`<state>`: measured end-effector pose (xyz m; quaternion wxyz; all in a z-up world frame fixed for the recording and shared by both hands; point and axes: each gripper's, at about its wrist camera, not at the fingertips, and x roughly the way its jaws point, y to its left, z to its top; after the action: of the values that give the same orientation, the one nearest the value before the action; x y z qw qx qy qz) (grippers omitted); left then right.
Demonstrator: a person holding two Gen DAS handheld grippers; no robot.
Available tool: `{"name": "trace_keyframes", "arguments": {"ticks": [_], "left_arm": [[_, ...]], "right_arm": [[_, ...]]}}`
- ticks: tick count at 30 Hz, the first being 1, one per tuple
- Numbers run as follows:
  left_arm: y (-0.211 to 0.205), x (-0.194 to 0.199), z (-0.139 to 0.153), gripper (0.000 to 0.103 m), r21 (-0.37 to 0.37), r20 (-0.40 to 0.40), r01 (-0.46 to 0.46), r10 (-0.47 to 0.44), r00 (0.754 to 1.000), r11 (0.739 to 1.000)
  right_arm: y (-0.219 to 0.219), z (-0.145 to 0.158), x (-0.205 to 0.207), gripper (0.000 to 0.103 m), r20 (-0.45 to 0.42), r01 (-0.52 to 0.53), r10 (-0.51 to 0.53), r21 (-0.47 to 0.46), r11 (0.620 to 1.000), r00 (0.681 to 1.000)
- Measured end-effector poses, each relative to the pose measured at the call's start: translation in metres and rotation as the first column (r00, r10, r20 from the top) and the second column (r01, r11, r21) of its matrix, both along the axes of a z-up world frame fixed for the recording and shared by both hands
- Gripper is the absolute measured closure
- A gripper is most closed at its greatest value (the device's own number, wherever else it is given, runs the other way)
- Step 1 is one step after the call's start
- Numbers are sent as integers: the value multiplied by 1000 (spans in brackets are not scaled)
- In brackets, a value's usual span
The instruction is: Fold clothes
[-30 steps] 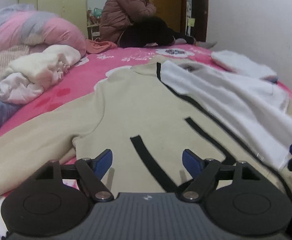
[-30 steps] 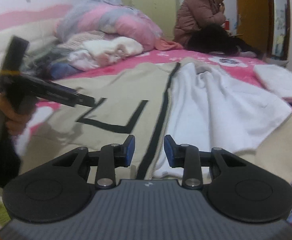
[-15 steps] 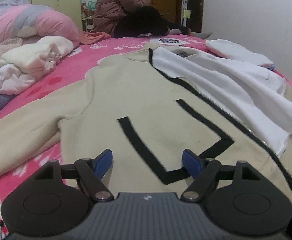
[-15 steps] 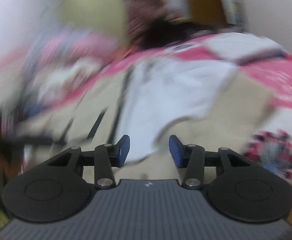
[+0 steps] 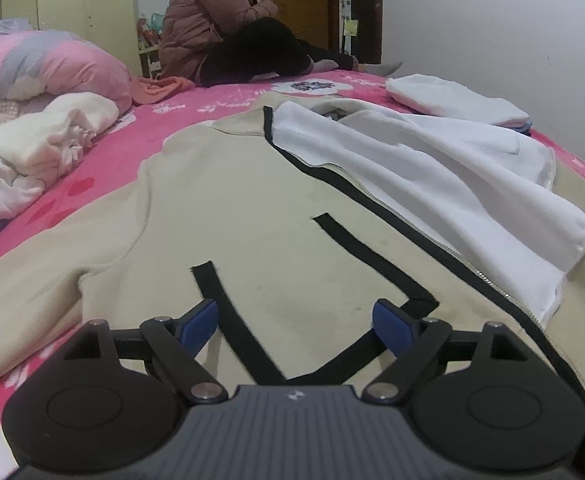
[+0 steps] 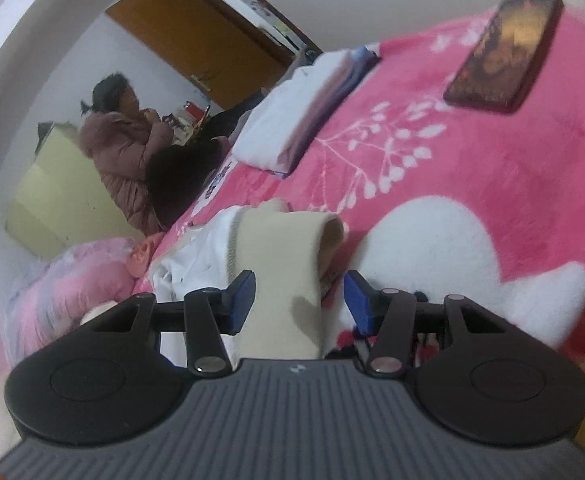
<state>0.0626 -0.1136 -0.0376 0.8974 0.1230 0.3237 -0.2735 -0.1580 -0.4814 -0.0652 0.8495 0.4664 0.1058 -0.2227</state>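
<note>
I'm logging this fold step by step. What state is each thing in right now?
Jacket: spread flat, unzipped, one front panel turned back, white lining up.
Sleeve: between the right gripper's jaws, not clamped.
Left gripper: open, over the hem, jaws just widened.
Right gripper: open, rolled sideways, jaws just opening.
White stack: folded.
Loose clothes: crumpled, unfolded.
Phone: flat on the bed.
</note>
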Motion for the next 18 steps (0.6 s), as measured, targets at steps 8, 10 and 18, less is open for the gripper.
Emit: {"name": "trace_keyframes", "arguments": {"ticks": [8,10,18], "left_arm": [[-14,-6,-4,16,12,-3,37,-37,999,999],[-15,-6,-6,17,8,-12,38,-38,999,999],[-6,-2,-8,16,-42,-55,5,-8,998,999]], "right_arm": [[-18,-3,19,96,95,-6,2,41,999,995],[-10,10,17,98,132,-4,5,-4,1000,991],[105,87,43,99,26,-329,417,-570,753,909]]}}
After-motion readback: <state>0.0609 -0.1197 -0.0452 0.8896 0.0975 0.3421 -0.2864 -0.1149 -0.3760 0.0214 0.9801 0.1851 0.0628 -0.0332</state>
